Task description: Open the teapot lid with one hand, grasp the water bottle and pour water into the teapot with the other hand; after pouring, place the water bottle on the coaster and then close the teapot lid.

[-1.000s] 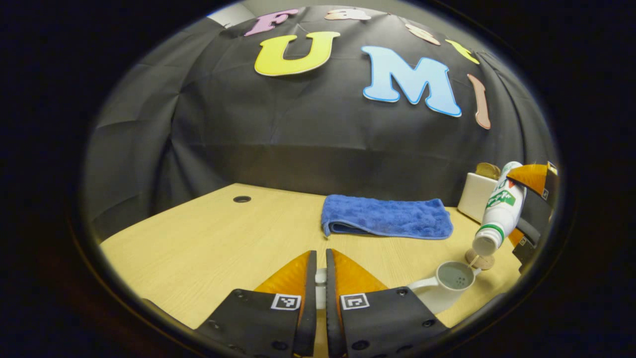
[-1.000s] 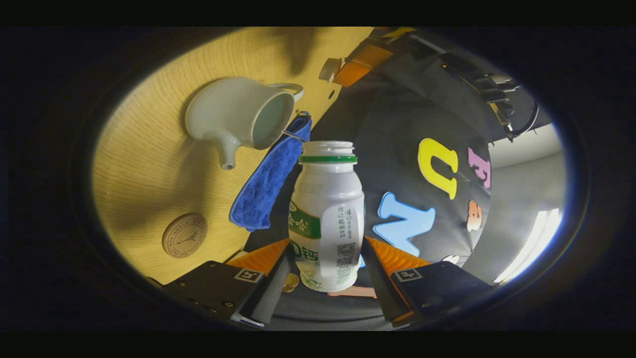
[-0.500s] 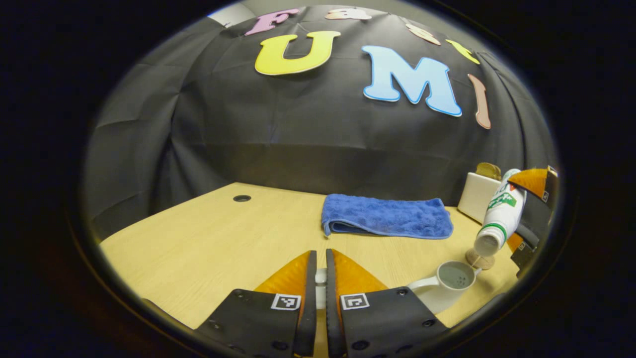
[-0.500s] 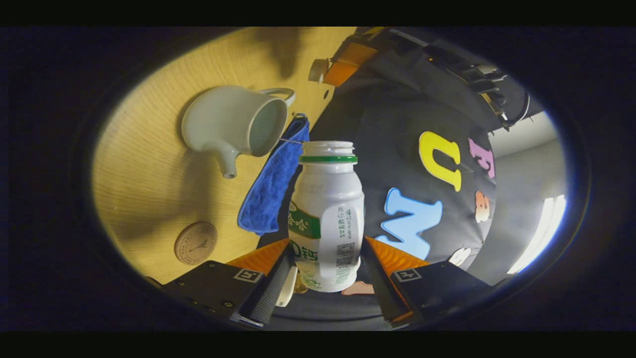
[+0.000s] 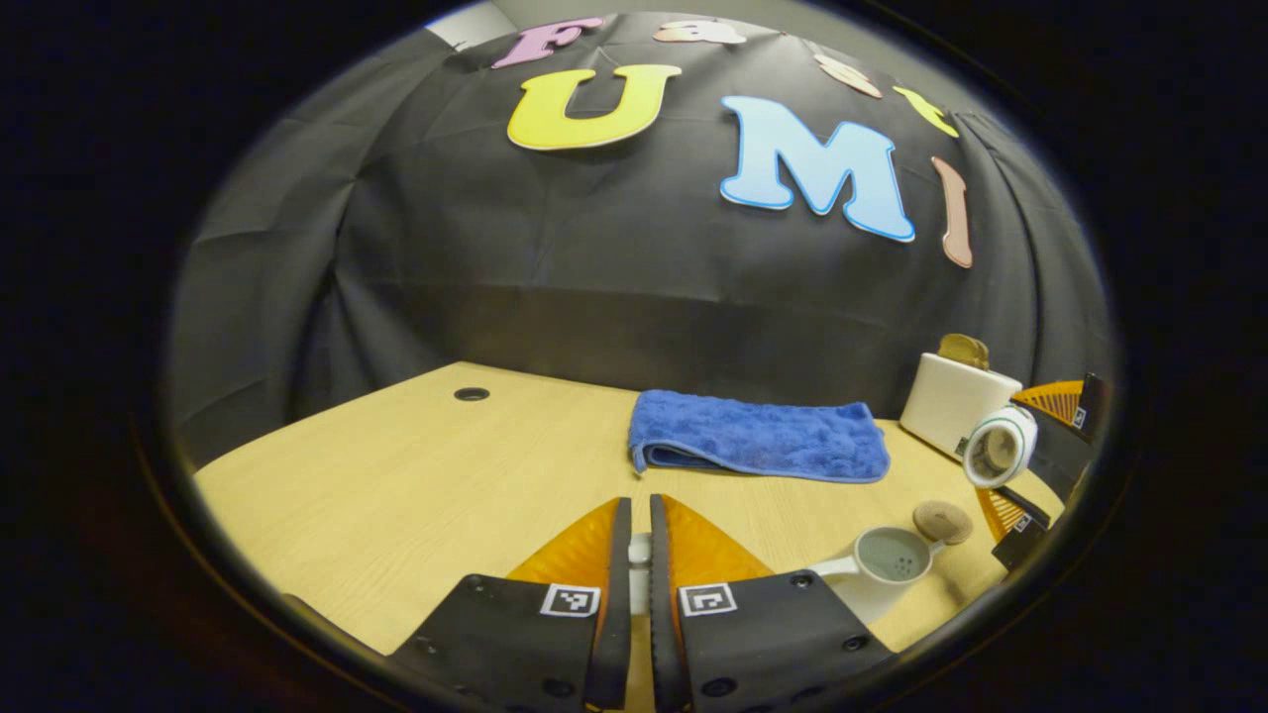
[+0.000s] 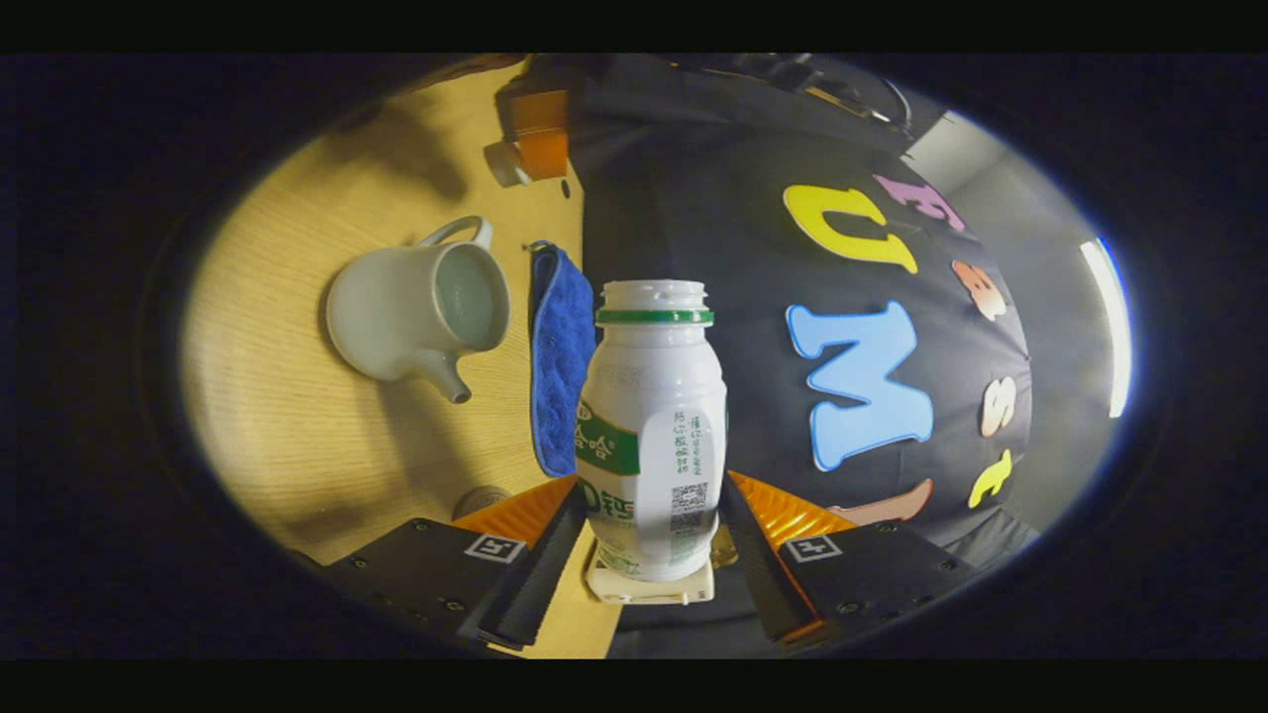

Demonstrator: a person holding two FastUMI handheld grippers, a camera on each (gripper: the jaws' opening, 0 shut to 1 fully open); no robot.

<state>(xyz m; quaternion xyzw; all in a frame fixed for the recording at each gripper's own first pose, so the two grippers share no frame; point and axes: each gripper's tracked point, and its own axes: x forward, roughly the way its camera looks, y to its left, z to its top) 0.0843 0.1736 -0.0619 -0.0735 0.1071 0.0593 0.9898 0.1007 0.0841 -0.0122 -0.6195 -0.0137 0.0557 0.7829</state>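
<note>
The white teapot (image 5: pixel 885 564) stands open on the wooden table (image 5: pixel 416 495), with liquid inside; in the right gripper view the teapot (image 6: pixel 416 307) is at left. My left gripper (image 5: pixel 635 507) is shut on the small white teapot lid (image 5: pixel 639 551), held up to the left of the pot. Seen from the right gripper view, that lid (image 6: pixel 505 163) is far off. My right gripper (image 6: pixel 651 483) is shut on the white water bottle (image 6: pixel 654 426), uncapped. The bottle (image 5: pixel 999 448) lies about level, right of the pot and above the round coaster (image 5: pixel 941 520).
A folded blue towel (image 5: pixel 758 436) lies behind the teapot. A white box (image 5: pixel 956 401) stands at the back right, close behind the bottle. A small round hole (image 5: pixel 472 394) is in the table's far left. Black cloth walls close the back.
The bottle has tipped back from mouth-down over the teapot to about level and moved right, away from the pot. The left gripper has kept still with the lid.
</note>
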